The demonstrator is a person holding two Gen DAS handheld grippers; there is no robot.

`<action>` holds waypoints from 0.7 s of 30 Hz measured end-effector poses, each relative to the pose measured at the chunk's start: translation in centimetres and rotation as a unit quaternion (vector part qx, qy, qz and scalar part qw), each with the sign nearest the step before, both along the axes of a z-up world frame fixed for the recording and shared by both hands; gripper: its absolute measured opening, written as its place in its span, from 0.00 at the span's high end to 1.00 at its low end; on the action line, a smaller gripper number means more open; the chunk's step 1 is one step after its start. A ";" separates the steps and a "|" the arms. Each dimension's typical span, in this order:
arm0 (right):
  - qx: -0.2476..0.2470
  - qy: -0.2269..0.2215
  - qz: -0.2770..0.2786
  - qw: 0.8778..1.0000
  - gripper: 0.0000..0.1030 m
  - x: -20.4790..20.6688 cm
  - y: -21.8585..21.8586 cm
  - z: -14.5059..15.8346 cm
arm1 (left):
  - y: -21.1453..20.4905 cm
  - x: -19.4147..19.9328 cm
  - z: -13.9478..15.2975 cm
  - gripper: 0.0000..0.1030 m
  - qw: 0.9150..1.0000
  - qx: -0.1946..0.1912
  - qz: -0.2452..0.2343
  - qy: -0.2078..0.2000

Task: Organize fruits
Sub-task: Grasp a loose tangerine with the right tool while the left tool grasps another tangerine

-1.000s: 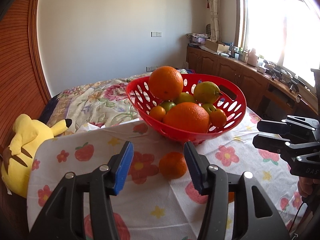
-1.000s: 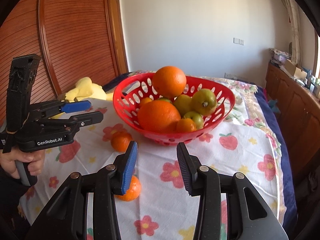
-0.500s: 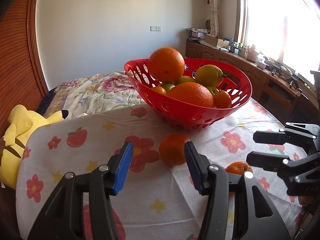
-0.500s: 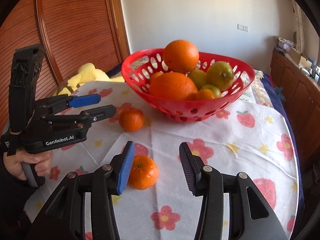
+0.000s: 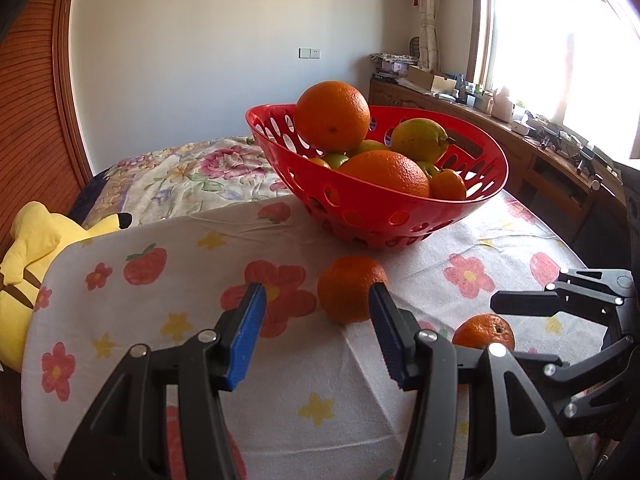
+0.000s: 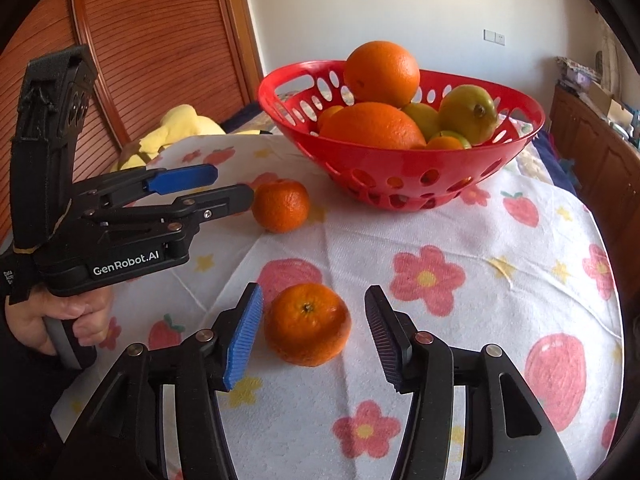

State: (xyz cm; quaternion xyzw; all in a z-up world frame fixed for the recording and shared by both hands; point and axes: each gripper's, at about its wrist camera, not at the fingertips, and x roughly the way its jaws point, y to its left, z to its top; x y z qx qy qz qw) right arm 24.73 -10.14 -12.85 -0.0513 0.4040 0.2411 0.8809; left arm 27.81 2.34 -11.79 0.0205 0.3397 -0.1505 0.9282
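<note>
Floral tablecloth on table; yellow plush toy beside it; floral bedspread behind.

The left tool is held low and roughly level, its two blue-padded fingers spread wide with nothing gripped between them. A bare hand wraps the left tool's handle from below. The right tool also sits low, angled slightly downward, fingers parted wide and, as far as the distorted view shows, not touching anything. Both point forward, side by side.
</note>
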 end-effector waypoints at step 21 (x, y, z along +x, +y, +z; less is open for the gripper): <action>-0.017 -0.019 -0.024 0.999 0.55 0.3 -2.0 -0.4 | -1.2 0.5 -0.7 0.46 1.000 0.011 -0.013 0.019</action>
